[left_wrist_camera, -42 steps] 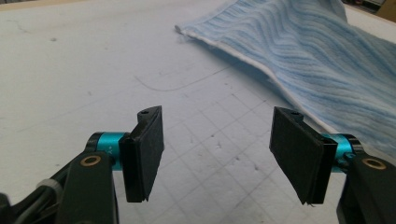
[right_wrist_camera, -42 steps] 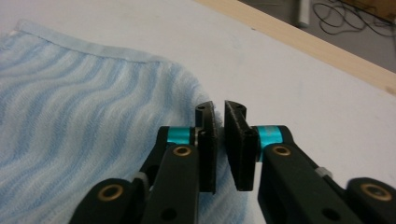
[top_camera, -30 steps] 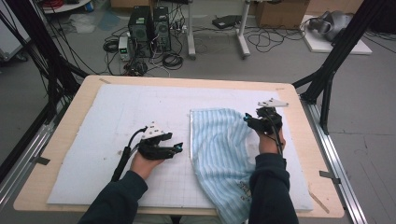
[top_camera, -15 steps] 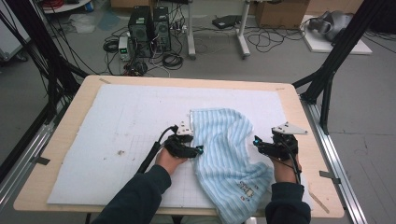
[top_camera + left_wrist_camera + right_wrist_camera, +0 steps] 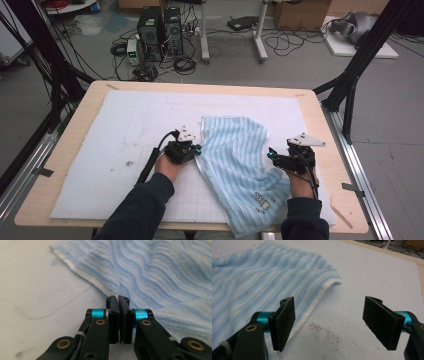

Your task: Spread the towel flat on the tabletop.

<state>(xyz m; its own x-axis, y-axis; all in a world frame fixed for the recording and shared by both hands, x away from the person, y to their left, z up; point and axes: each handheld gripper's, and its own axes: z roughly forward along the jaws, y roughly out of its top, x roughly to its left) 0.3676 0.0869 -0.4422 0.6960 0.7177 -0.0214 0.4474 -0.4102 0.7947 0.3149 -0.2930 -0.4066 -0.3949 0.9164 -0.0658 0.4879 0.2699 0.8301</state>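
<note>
A light blue striped towel (image 5: 240,155) lies rumpled on the white mat, its near end hanging over the table's front edge. My left gripper (image 5: 196,150) is at the towel's left edge. In the left gripper view its jaws (image 5: 117,298) have just closed and stand shut on the white hem of the towel (image 5: 162,277). My right gripper (image 5: 272,155) sits low at the towel's right edge. Its jaws have just been opening and now stand wide (image 5: 329,322), with bare mat between them. The towel's hem (image 5: 312,307) runs beside the left pad (image 5: 284,322).
The white foam mat (image 5: 110,145) covers most of the wooden table (image 5: 65,145). Dark specks (image 5: 324,333) mark the mat by my right gripper, and another smudge (image 5: 129,163) lies left of my left hand. Computers and cables (image 5: 160,30) sit on the floor beyond.
My left hand slid right to the towel's left edge and its jaws shut on the hem. My right hand drew back toward the near right, off the towel, and its jaws opened.
</note>
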